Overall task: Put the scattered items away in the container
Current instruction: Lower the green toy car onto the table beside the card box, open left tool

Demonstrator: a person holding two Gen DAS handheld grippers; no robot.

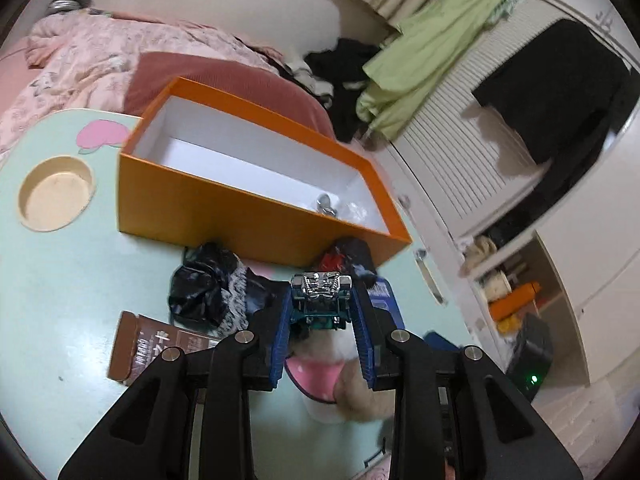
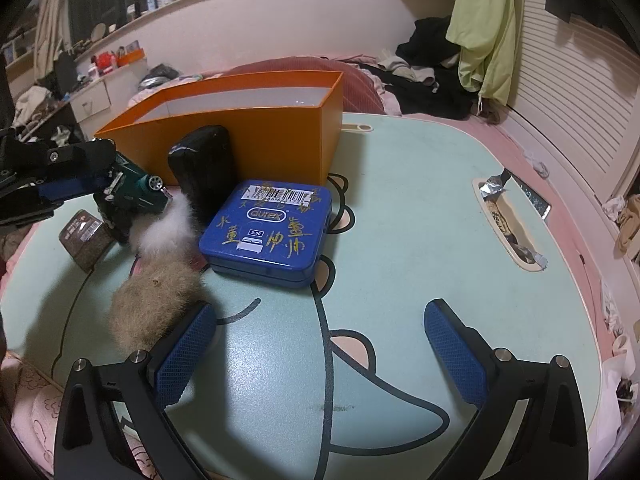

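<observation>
Left gripper (image 1: 322,308) clamps toy car (image 1: 321,294) short of orange box (image 1: 256,204) | right gripper (image 2: 320,344) spread wide, empty | risk: you clip the near wall, car drops.

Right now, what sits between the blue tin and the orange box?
A black bundle stands there, against the orange box wall behind the blue tin; the right wrist view shows it.

Mint table (image 2: 400,220): orange box (image 2: 248,148), blue tin (image 2: 268,232), brown packet (image 1: 148,344), fur ball (image 2: 156,308).
</observation>
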